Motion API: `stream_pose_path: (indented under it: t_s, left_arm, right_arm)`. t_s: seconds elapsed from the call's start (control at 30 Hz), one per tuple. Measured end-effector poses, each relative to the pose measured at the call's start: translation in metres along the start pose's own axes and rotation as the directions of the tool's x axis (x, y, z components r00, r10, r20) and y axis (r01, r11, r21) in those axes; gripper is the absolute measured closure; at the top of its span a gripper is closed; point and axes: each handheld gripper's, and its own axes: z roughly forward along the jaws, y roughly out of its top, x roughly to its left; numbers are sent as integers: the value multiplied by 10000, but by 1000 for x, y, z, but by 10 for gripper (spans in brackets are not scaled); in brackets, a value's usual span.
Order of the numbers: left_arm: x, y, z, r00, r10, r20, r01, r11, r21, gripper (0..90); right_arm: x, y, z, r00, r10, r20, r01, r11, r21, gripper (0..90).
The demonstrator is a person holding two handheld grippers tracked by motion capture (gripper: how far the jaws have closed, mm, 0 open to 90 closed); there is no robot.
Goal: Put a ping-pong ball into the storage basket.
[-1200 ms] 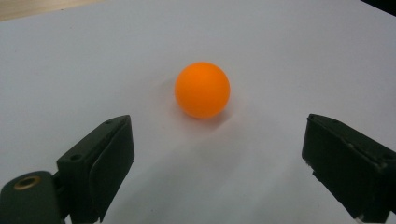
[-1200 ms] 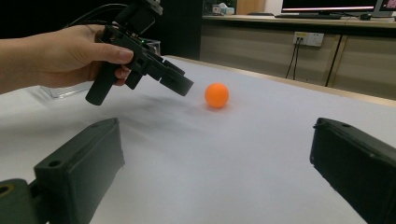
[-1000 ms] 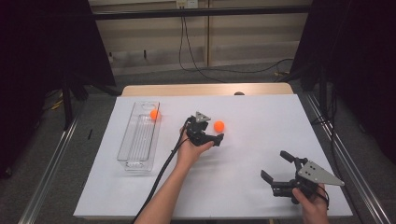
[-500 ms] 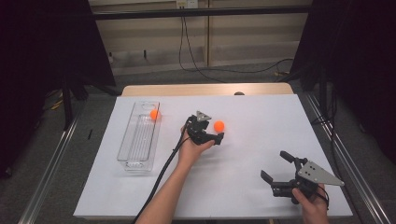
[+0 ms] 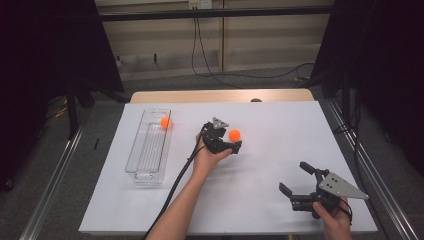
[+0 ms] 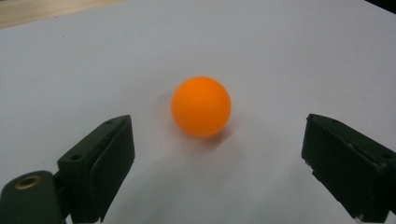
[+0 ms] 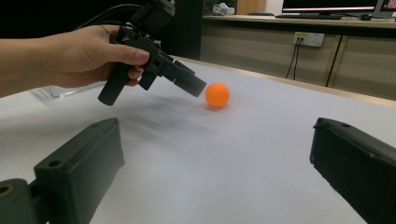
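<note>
Ball [image 6: 201,107] unmoved since before, ahead of open left tool [image 6: 224,158].

A white sheet [image 5: 280,165] covers a wooden table [image 5: 220,96]. Beyond it, a pale panelled wall [image 5: 260,35] carries hanging cables [image 5: 210,55] and a socket [image 5: 198,4]. Black curtains [image 5: 45,60] flank both sides above grey floor [image 5: 70,175].

We hold the left gripper [image 5: 231,143] out over the middle of the table, forearm stretched in from the near edge, jaws spread wide and gripping nothing. Our right gripper [image 5: 296,181] rests near the right corner, jaws wide apart too.
</note>
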Motion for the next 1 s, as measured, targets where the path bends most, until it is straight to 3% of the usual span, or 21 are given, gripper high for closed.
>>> stream_pose_path:
  t_s: [0.4,0.63,1.0]
  left_arm:
    - [-1,4,5,10000,-22,38,22,10000,-16,104]
    - [0,5,9,9997,-245,34,246,9994,-240,118]
    - [0,7,18,9999,-166,46,166,9999,49,137]
  right_arm:
    - [0,0,0,10000,7,27,-7,10000,-4,22]
    - [0,0,0,10000,16,34,-16,10000,-4,22]
    - [0,0,-1,10000,23,26,-23,10000,-9,22]
